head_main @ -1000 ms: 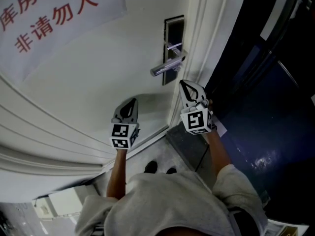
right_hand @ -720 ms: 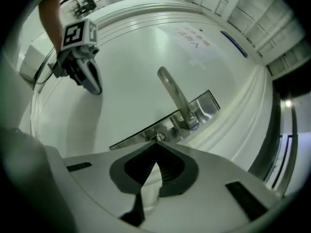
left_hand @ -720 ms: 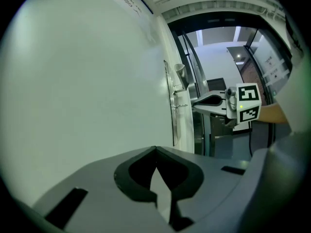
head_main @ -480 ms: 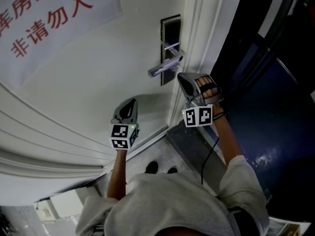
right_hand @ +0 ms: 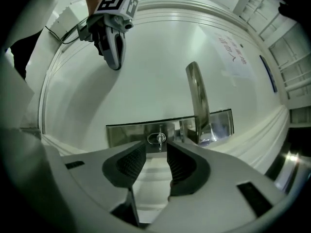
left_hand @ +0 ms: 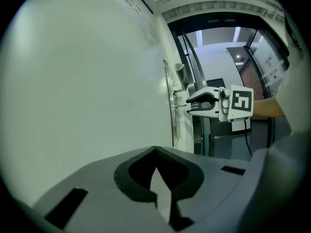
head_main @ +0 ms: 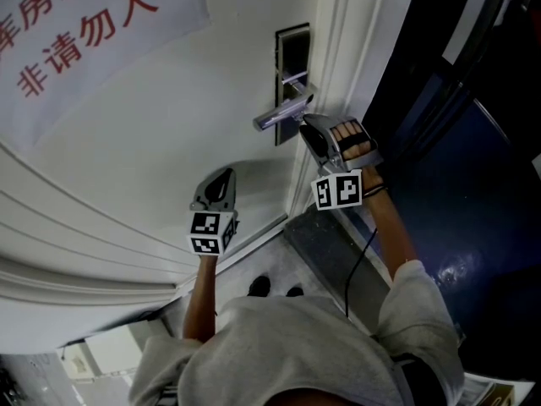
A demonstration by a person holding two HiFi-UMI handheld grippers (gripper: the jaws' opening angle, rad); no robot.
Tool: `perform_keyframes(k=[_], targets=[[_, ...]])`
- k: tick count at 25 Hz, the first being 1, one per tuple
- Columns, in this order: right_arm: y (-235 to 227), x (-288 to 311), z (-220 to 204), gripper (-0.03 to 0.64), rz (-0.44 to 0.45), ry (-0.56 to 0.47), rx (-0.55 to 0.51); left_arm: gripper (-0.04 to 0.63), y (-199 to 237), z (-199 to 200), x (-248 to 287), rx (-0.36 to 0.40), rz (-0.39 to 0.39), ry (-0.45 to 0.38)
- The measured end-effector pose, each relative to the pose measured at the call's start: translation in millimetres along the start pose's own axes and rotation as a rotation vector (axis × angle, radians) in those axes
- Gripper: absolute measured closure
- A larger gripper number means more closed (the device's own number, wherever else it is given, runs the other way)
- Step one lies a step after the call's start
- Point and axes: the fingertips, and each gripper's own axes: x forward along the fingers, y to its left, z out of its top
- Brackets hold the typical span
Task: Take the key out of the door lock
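White door (head_main: 169, 142) fills most of the scene, with a paper notice (head_main: 84, 24) in red characters taped on it.

Left hand-held gripper (left_hand: 155, 149): jaws together, nothing in them. It is held near the door face, well apart from the lock.

Right hand-held gripper (right_hand: 156, 152): jaws wide, having just been opening. The pads press on nothing.

Steel lock plate (right_hand: 131, 132) lies directly ahead of the right hand-held gripper, with the lever handle (right_hand: 198, 101) beside it.

Key (right_hand: 158, 139) sits in the keyhole, in line with the gap and just past the jaw tips.
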Motion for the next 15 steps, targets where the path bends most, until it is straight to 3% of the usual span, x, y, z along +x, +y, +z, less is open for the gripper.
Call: perform_keyframes(k=[10,15], targets=[[-1.6,20.9,3.4,0.518,-0.029,0.009,-0.029,0.578,6.6,-3.8,-6.1,-0.011,0.016,0.006],[-4.9,23.6,4.2,0.578,-0.066,0.0,-0.059,0.578,8.6,-5.0,-7.2,-0.012,0.02,0.006]])
